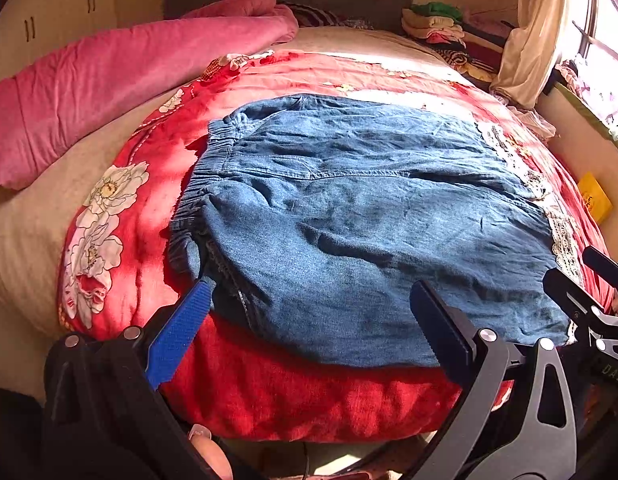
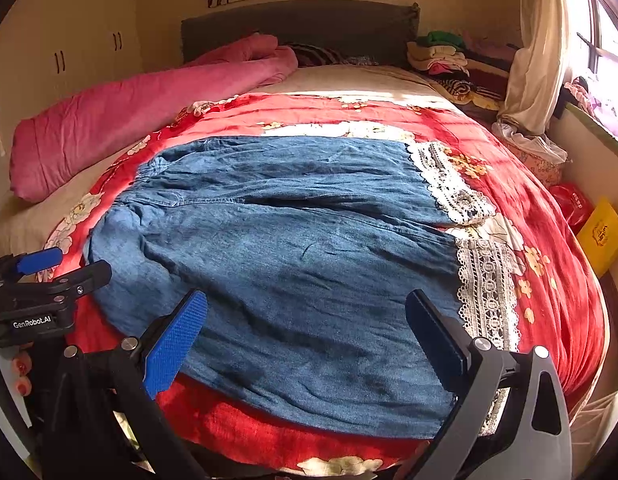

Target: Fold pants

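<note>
Blue denim pants (image 1: 349, 216) with an elastic waistband at the left and white lace cuffs (image 2: 485, 280) at the right lie flat across a red floral quilt (image 1: 129, 208) on the bed. They also show in the right wrist view (image 2: 293, 264). My left gripper (image 1: 309, 300) is open and empty, hovering over the near edge of the pants by the waistband end. My right gripper (image 2: 305, 312) is open and empty over the near edge toward the cuff end. The right gripper shows at the right edge of the left view (image 1: 589, 300); the left one shows at the left edge of the right view (image 2: 49, 276).
A rolled pink blanket (image 1: 121, 80) lies along the bed's far left. Stacked clothes (image 1: 441, 28) sit at the far right by the grey headboard (image 2: 301, 28). A curtain (image 2: 537, 52) and window are at the right. A yellow box (image 2: 601, 236) stands beside the bed.
</note>
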Tool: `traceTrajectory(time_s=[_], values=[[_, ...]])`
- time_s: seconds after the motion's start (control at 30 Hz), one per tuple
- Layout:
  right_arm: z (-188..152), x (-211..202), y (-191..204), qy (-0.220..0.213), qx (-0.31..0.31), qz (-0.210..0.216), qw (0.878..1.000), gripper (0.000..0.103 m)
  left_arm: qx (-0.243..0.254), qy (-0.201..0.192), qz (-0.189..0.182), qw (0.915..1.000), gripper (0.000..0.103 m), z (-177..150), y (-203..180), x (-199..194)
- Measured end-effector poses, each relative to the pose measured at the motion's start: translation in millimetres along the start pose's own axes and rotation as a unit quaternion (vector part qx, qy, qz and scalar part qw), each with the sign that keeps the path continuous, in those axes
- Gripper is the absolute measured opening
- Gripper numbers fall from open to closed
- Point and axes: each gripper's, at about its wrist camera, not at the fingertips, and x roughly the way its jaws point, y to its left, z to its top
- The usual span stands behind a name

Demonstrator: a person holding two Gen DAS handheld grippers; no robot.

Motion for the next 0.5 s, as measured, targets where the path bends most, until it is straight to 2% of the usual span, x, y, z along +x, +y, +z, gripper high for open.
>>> traceTrajectory(time_s=[0.5], values=[[0.4,2.5,-1.5,0.005,0.003,0.007,1.000,0.099,-0.002,0.000,0.000,1.0000,0.094,-0.5,-0.4,-0.1]])
